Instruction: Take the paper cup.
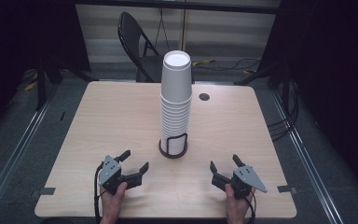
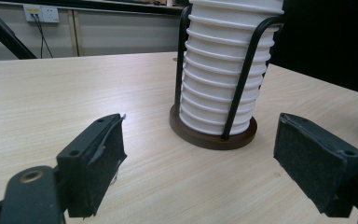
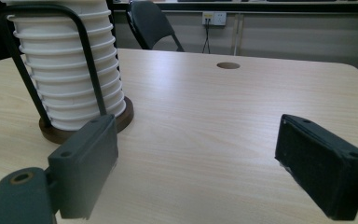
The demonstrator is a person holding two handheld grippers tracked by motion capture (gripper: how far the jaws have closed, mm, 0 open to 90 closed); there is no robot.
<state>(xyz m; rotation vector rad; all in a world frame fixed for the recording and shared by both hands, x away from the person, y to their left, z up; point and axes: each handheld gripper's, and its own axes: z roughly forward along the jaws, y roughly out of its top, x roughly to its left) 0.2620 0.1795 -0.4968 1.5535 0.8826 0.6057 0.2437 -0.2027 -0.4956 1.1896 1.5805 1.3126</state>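
Note:
A tall stack of white paper cups (image 1: 175,93) stands mouth-down in a black wire holder with a round dark base (image 1: 172,150) at the middle of the wooden table (image 1: 112,116). My left gripper (image 1: 135,159) rests near the front edge, left of the holder, open with nothing between its jaws. My right gripper (image 1: 224,161) sits to the holder's right, also open and empty. In the left gripper view the cup stack (image 2: 223,70) rises just beyond my spread left gripper (image 2: 200,119). In the right gripper view the cup stack (image 3: 67,70) stands at the left, beyond my right gripper (image 3: 198,122).
A small round cable hole (image 1: 204,97) lies in the tabletop behind and right of the stack. A black folding chair (image 1: 137,42) stands beyond the far edge. Dark stands and cables line the floor on both sides.

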